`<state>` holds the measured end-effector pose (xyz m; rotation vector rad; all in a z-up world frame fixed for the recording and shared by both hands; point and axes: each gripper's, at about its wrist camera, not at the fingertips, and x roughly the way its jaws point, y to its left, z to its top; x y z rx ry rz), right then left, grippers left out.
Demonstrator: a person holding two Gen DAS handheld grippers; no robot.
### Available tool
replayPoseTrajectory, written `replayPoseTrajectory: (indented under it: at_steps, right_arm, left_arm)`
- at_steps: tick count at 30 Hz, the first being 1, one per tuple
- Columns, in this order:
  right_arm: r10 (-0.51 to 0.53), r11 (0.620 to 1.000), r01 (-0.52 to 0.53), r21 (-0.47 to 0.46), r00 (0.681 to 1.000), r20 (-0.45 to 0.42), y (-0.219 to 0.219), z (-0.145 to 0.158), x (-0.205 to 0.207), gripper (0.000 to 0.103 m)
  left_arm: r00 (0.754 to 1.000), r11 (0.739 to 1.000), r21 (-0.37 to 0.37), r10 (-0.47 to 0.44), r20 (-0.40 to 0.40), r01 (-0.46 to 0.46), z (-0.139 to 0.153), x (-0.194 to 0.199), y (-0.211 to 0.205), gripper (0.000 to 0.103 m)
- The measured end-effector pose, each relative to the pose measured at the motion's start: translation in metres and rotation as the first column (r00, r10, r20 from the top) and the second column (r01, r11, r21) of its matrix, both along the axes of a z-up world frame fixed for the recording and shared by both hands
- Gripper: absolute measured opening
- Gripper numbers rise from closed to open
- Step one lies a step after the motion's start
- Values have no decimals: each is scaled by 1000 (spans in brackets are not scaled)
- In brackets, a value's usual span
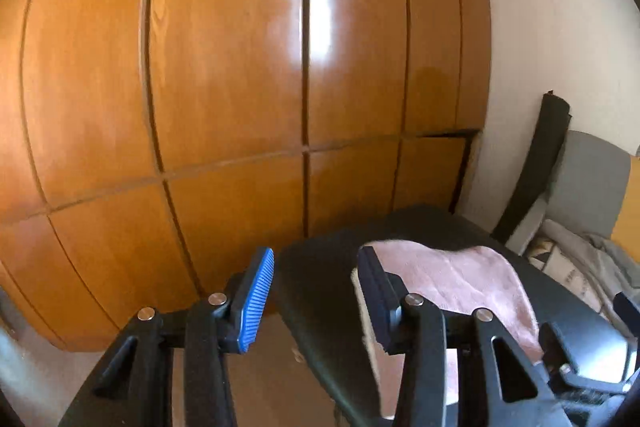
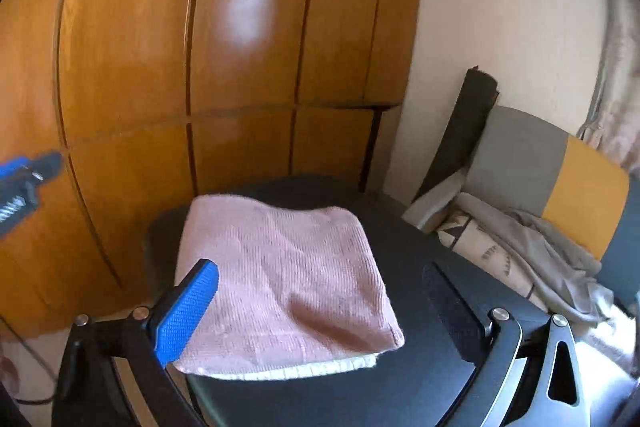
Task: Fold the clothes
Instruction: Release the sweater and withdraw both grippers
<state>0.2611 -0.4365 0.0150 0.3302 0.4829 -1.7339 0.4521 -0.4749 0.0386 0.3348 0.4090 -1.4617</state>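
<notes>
A pink cloth lies folded into a rough square on the black table, with a white layer showing under its near edge. My right gripper hangs open above the cloth's near side, its jaws wide apart and nothing between them. In the left wrist view the same pink cloth lies to the right, partly hidden behind one finger. My left gripper is open and empty over the table's left edge. Part of the left gripper also shows at the left border of the right wrist view.
A tall wooden wardrobe stands close behind the table. To the right is a grey and yellow armchair with a heap of light clothes on its seat. A black rolled item leans on the wall. A curtain hangs far right.
</notes>
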Motion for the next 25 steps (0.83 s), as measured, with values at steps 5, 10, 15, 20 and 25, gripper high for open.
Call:
replayPoseTrajectory:
  at_steps: [5, 10, 15, 20, 25]
  right_arm:
    - [31, 999, -30, 30, 999, -16, -2, -9, 5, 103]
    - [25, 998, -25, 58, 1000, 2, -8, -18, 3, 103]
    - [8, 999, -9, 47, 1000, 13, -12, -16, -4, 103]
    - [5, 999, -5, 46, 1000, 9, -16, -15, -3, 103]
    - [13, 998, -14, 60, 1000, 11, -18, -20, -3, 103]
  left_arm:
    - [1000, 999, 14, -30, -6, 30, -1, -13, 1, 45]
    - [995, 994, 64, -87, -46, 90, -7, -24, -2, 45]
    - [990, 989, 73, -123, -63, 128, -11, -32, -3, 45]
    - [991, 992, 37, -121, -55, 123, -9, -36, 4, 43]
    - [990, 991, 28, -129, -59, 131, -8, -36, 7, 36]
